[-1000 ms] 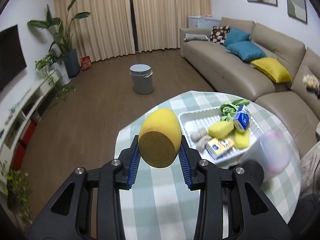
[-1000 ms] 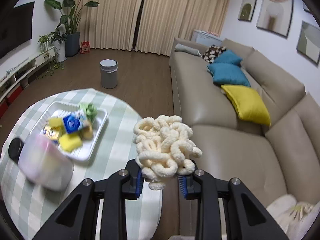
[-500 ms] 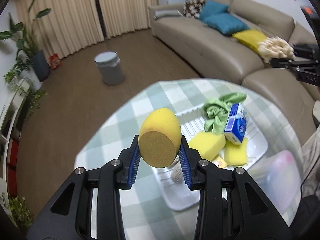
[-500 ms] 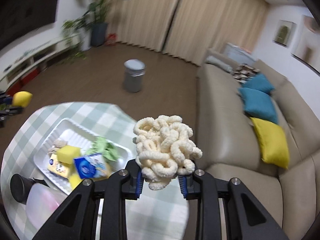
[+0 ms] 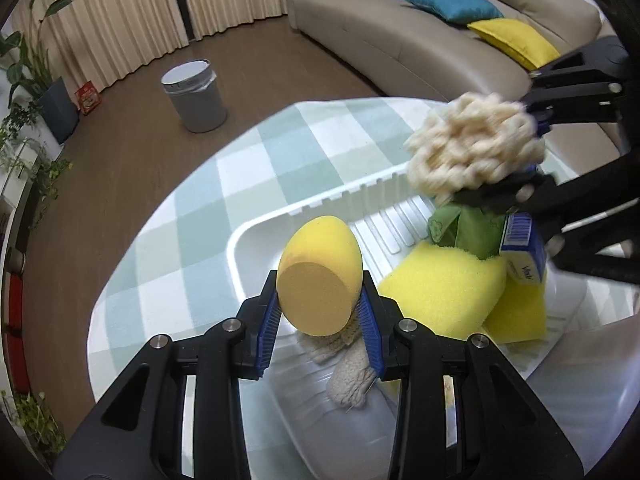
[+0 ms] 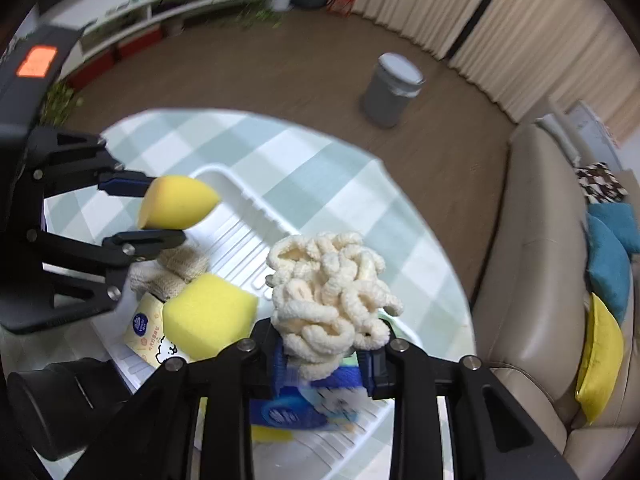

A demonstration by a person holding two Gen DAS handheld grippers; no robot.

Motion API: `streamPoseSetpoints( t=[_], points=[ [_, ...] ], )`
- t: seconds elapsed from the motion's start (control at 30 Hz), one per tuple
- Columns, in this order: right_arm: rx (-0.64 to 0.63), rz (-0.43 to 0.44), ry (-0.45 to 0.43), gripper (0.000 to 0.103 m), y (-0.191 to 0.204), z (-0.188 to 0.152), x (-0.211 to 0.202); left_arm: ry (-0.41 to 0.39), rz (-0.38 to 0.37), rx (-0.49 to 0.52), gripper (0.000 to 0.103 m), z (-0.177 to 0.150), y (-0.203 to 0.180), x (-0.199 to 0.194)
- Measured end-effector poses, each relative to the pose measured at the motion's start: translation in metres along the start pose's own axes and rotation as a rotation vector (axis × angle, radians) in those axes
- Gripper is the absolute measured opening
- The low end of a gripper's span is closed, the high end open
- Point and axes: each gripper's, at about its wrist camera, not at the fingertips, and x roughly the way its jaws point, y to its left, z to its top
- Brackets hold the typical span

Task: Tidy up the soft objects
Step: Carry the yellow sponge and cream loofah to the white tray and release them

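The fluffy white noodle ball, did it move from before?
Yes. The fluffy ball in the right gripper swung from beside the sofa to above the white tray.

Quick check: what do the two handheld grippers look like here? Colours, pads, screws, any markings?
Both match: the left gripper and right gripper are matte black plastic linkages with cut-out arms, silver screws at the pivots, and blue ribbed pads lining the fingers. Seen from the right wrist, the left unit's black body carries an orange label; its text is unreadable. No cables, hands or sleeves show.
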Motion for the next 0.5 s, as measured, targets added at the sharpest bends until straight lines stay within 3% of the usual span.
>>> streamPoseSetpoints(
  t=[0.17, 0.5],
  points=[
    [-0.034, 0.032, 0.067, 0.031, 0.007, 0.002, 0.025, 0.032, -0.004, 0.006, 0.034, -0.004, 0.002, 0.014],
    [0.007, 0.107, 0.091, 0.033, 0.007, -0.002, 0.050, 0.040, -0.048, -0.044, 0.037, -0.003, 0.004, 0.022]
  ],
)
